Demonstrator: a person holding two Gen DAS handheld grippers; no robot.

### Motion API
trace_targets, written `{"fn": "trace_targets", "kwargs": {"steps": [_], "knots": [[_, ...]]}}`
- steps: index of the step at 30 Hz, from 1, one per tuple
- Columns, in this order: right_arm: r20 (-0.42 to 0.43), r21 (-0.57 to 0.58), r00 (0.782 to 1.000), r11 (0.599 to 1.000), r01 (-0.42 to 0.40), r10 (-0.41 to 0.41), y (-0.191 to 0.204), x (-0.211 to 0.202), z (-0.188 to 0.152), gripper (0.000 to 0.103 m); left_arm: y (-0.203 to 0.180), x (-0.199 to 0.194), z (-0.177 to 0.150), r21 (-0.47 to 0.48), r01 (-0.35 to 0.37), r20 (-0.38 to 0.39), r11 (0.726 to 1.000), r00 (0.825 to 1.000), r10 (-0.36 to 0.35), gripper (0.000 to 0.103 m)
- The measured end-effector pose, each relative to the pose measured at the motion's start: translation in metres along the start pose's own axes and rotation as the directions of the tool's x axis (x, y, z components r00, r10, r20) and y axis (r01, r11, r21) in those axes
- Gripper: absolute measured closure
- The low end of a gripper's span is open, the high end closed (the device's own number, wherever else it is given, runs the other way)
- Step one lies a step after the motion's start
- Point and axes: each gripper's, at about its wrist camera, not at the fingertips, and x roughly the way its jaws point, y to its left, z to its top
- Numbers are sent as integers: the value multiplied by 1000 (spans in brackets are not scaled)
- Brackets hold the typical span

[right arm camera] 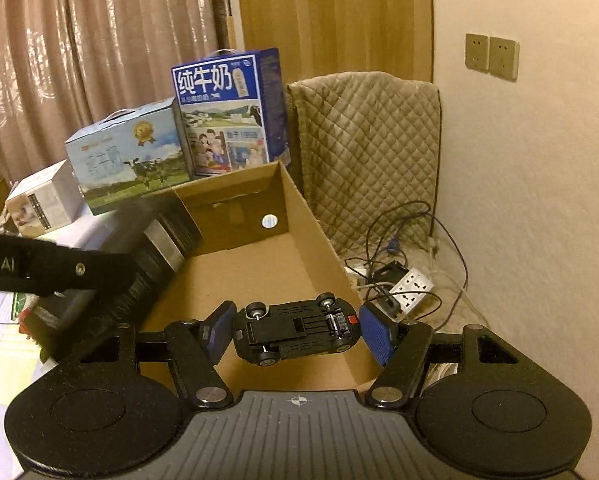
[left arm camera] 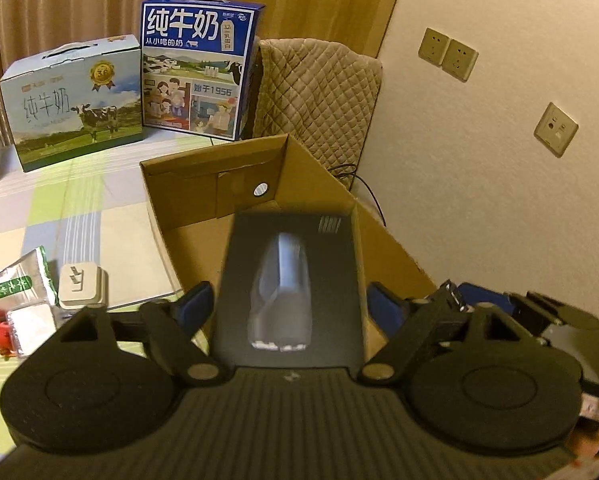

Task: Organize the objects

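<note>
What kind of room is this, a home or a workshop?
Most likely a home living or dining room: curtains behind, milk gift cartons on a checked tablecloth, and a quilted cover by wall sockets.

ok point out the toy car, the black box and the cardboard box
toy car (right arm camera: 297, 330): right wrist view, upturned chassis
black box (left arm camera: 291, 280): left wrist view, top face
cardboard box (right arm camera: 311, 228): right wrist view, right inner wall

Both wrist views look forward and slightly down along their fingers, close over the open cardboard box (left arm camera: 203, 200) (right arm camera: 259, 264). The left view sits nearer the box's left side, the right view nearer its right wall. Both share the box, the blue milk carton (left arm camera: 197, 68) (right arm camera: 227, 112) and the quilted cover (left arm camera: 319, 96) (right arm camera: 367, 152).
</note>
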Motion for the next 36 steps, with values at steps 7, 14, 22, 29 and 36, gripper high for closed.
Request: {"fn": "trace_targets", "kwargs": {"steps": [7, 14, 22, 29, 36], "knots": [[-7, 14, 1000, 1000, -20, 20, -3, 7, 0, 39, 19, -9, -7, -17, -43, 6, 999, 999, 43, 18], [-10, 24, 999, 999, -42, 42, 5, 7, 0, 39, 45, -27, -22, -51, -84, 1, 995, 996, 85, 18], [17, 96, 996, 991, -90, 89, 6, 4, 6, 32, 67, -44, -39, -70, -135, -1, 988, 991, 136, 15], [33, 96, 997, 993, -75, 72, 8, -7, 9, 30, 89, -61, -56, -103, -169, -9, 980, 986, 169, 14], [46, 101, 995, 990, -95, 91, 24, -28, 7, 30, 117, -89, -79, -139, -225, -12, 964, 974, 226, 13]]}}
